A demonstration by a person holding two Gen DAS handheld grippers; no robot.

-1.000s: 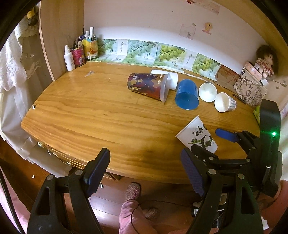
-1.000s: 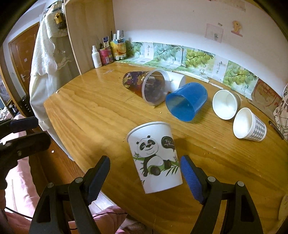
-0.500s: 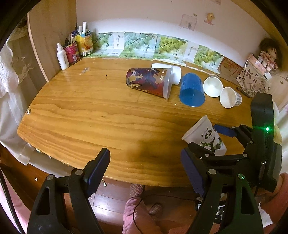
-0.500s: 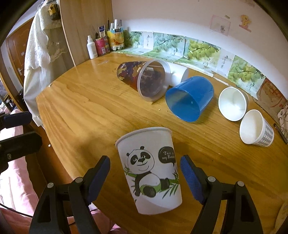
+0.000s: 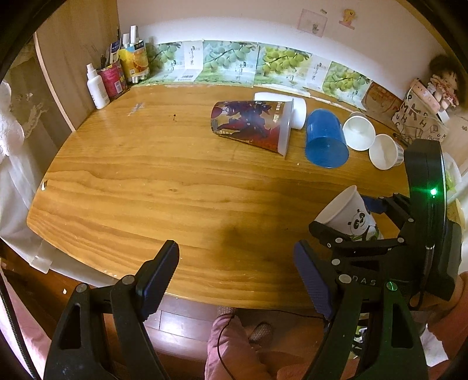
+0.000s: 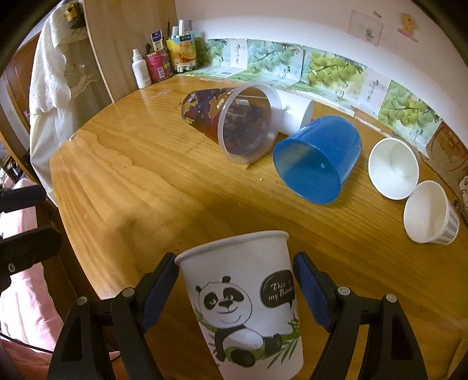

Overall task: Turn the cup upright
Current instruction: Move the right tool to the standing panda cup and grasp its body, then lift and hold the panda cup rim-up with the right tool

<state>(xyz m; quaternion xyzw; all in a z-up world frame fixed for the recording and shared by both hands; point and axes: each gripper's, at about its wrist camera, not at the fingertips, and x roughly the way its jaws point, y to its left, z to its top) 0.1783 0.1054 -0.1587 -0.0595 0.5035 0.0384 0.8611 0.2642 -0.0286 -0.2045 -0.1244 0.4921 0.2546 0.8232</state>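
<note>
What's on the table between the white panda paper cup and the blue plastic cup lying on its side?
Nothing: in the right wrist view only bare wooden table lies between the white panda paper cup and the blue plastic cup.

wooden table: printed cup, blue cup, lying sideways.

A room in a home, maybe a child's room. A big wooden table by a white wall, with a doll in the corner, little cartoon stickers up high, and grape pictures along the bottom. Bottles and pens in the far corner, white lace cloth hanging beside, wood floor below.
</note>
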